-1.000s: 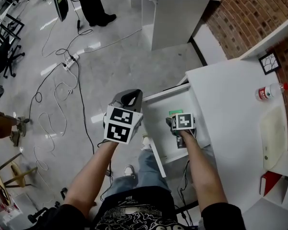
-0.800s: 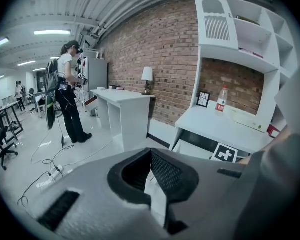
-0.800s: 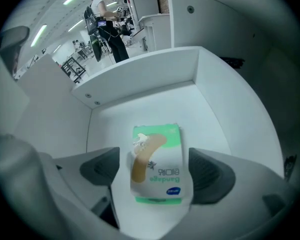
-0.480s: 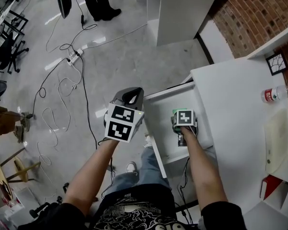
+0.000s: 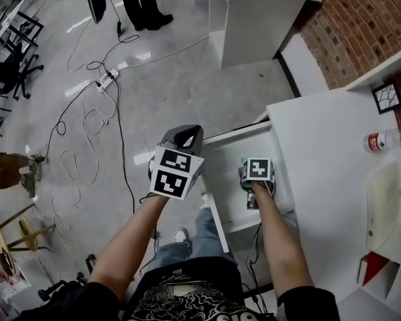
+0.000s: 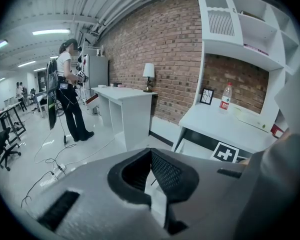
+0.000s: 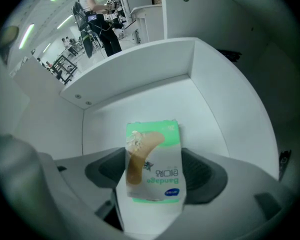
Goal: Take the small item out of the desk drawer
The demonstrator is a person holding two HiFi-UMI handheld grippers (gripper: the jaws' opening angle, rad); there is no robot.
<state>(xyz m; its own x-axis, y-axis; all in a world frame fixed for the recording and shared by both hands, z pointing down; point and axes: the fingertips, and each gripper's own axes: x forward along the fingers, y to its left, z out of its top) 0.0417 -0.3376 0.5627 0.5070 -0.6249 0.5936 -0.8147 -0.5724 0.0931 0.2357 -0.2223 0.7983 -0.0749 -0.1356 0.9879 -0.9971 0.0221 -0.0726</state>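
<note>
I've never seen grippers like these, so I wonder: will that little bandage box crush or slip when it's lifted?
The bandage box looks like thin card, so it is probably light and could dent under a hard squeeze. Its flat sides sit between the broad pads of the right gripper, so slipping seems unlikely. Being boxy, it should not roll.

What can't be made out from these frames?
- Head view: the bandage box is mostly hidden under the right gripper's marker cube; only a green edge shows.
- Right gripper view: the gripper body covers the box's underside, so contact with the drawer floor is unclear.
- Head view: the bottle label is too small to read.
</note>
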